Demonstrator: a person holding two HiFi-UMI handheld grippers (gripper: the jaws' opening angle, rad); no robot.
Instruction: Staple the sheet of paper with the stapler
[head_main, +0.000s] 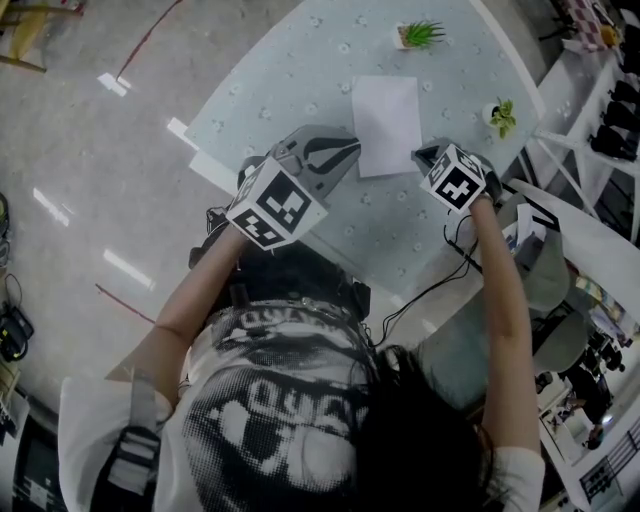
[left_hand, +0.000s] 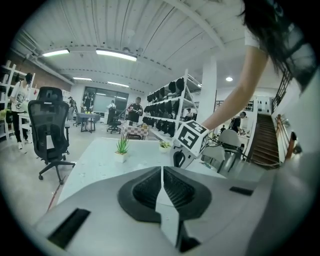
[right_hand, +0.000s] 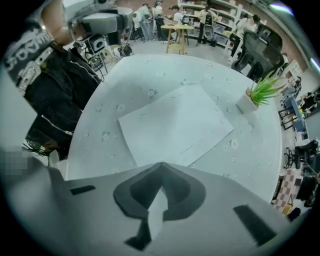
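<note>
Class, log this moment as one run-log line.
left claw: shut, empty | right claw: shut, empty | paper: flat on table | stapler: not seen

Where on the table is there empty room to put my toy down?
The table is bare left of the sheet of paper, out to its edge. It is crowded at the paper's near end, between the left gripper and right gripper.

Worktop (head_main: 300, 80): a wide bare stretch is lying open left of the sheet of paper (head_main: 387, 123).
Far rim: a potted plant (head_main: 420, 35) is standing in the way.
Right rim: a smaller plant (head_main: 503, 115) is crowding the right claw (head_main: 422, 156).
Left claw (head_main: 350, 152): it is flanking the sheet's near left corner.
The sheet is lying flat and obstructing nothing.
</note>
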